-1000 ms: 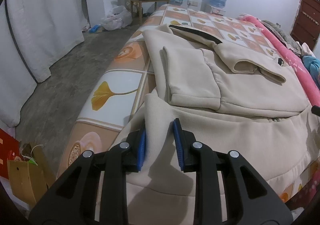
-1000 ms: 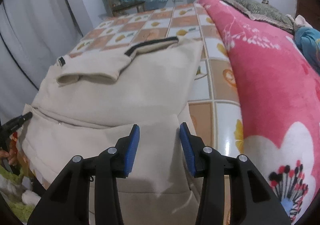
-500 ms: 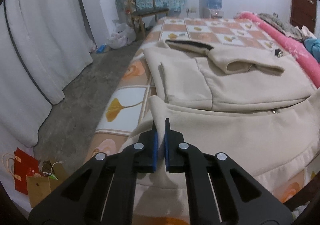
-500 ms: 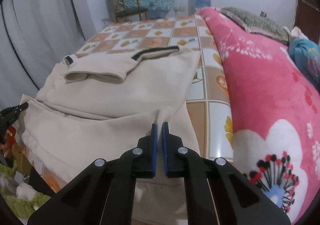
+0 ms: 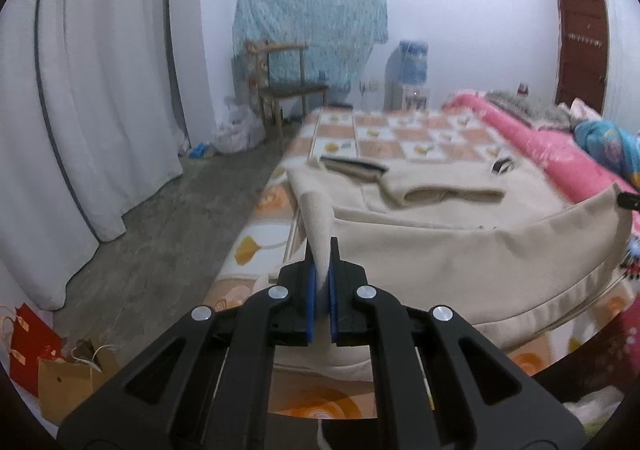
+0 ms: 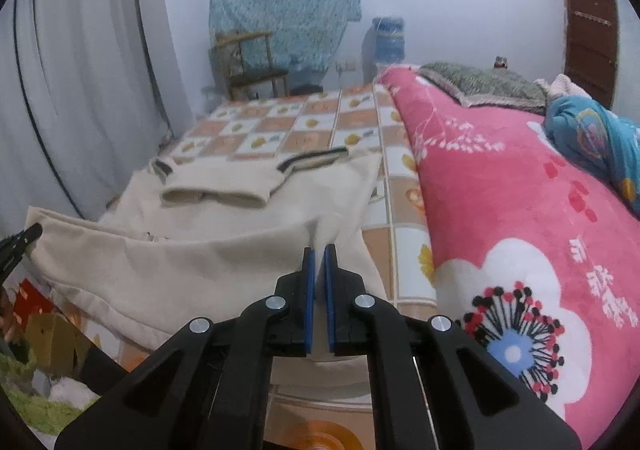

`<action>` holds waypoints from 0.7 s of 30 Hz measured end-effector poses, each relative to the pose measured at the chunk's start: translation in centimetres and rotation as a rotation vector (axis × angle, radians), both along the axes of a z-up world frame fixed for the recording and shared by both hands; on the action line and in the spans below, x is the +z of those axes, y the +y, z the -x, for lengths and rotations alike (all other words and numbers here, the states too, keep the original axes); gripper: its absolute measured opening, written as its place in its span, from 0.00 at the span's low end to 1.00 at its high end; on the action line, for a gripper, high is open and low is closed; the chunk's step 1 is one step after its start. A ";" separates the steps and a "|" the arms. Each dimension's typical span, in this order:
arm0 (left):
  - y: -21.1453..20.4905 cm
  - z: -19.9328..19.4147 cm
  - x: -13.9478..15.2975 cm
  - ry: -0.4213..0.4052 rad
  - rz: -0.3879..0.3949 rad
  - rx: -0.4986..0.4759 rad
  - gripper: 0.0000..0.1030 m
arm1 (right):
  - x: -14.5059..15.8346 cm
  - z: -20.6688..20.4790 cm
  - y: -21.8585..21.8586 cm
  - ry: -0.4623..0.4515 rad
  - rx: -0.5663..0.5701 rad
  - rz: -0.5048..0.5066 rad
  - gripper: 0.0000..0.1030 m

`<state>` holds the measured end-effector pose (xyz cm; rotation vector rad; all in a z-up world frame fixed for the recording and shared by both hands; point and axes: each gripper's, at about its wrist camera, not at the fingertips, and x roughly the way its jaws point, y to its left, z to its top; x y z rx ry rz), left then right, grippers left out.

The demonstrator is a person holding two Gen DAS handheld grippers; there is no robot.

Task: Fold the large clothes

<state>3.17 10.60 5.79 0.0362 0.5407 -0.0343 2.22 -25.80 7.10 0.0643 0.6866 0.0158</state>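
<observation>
Am pinching beige jacket (image 5: 460, 254) hem: left gripper (image 5: 322, 250) clamping one corner, right gripper (image 6: 319, 256) clamping other, hem hanging taut above bed (image 6: 352, 118).

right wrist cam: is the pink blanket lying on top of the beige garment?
No, the pink blanket lies beside the garment, with patterned sheet showing between them.

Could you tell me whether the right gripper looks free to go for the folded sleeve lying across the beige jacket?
Probably not yet: the right gripper is shut on the jacket's hem, lifted between it and the sleeve. It would have to let go first.
</observation>
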 end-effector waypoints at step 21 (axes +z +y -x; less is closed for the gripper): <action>0.7 -14.9 6.8 -0.151 0.074 -0.064 0.04 | 7.3 -12.0 -0.3 -0.116 0.012 0.101 0.05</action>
